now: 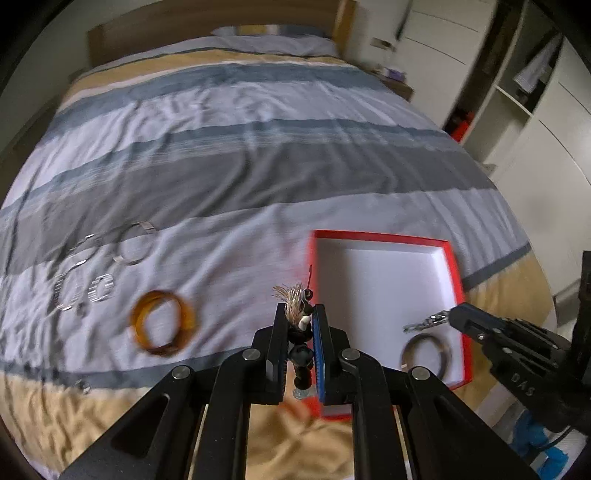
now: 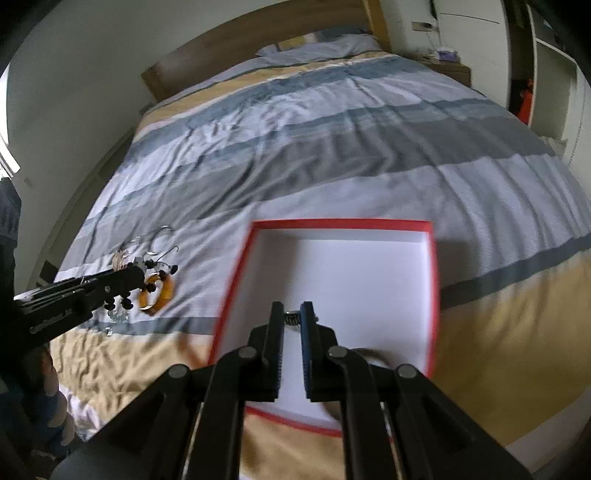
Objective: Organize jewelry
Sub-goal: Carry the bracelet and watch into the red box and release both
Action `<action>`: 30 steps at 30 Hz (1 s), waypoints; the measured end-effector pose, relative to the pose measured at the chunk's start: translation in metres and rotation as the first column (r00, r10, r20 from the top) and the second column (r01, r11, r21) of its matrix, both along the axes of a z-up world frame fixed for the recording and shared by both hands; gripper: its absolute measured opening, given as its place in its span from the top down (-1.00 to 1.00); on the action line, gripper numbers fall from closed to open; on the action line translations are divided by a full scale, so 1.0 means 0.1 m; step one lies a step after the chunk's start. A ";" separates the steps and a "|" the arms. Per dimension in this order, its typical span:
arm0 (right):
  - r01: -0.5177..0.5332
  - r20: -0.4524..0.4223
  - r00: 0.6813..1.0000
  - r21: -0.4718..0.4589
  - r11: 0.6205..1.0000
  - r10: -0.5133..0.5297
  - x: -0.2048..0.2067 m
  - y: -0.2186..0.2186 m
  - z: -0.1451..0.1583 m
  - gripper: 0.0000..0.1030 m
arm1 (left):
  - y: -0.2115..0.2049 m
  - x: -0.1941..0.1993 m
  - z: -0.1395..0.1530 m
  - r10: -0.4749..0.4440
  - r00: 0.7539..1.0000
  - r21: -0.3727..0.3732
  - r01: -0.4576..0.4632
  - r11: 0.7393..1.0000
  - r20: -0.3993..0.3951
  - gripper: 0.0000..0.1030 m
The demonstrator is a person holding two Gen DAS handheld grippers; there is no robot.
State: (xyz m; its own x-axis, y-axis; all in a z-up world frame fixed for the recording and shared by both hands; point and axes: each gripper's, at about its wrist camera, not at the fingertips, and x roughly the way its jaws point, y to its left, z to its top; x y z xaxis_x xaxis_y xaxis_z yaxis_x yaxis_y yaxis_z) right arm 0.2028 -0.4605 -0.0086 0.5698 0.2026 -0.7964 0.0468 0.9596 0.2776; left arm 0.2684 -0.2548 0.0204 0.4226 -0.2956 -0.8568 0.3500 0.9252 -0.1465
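My left gripper (image 1: 301, 314) is shut on a beaded earring with black and white beads and a tassel (image 1: 298, 321), held above the bed just left of the red box (image 1: 384, 236). My right gripper (image 2: 291, 314) is shut on a small silver chain piece (image 2: 292, 318), seen from the left wrist view (image 1: 424, 322), held over the box's white inside (image 2: 351, 280). A dark bangle (image 1: 426, 352) lies in the box. An amber bangle (image 1: 162, 323) lies on the bedspread, also in the right wrist view (image 2: 159, 293).
Several silver bangles and rings (image 1: 110, 266) lie on the striped bedspread (image 1: 258, 166) at left. A small ring (image 1: 83, 384) lies nearer. The headboard (image 1: 184, 26) is at the back, a wardrobe (image 1: 517, 92) and nightstand (image 2: 450, 70) at right.
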 end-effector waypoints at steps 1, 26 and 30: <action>0.006 -0.005 1.000 -0.004 1.000 -0.006 0.00 -0.04 -0.04 0.85 | -0.09 0.00 -0.02 -0.012 1.000 -0.004 0.012 1.000 -0.003 0.77; -0.010 -0.075 0.997 -0.063 0.998 0.006 0.39 -0.39 -0.78 0.76 | -0.71 0.32 -1.19 -0.072 0.991 0.040 0.076 0.996 -0.109 0.77; -0.011 -0.085 0.996 -0.070 0.997 0.005 0.39 -0.37 -0.75 0.56 | -0.70 0.32 -1.15 -0.082 0.990 0.025 0.085 0.996 -0.111 0.64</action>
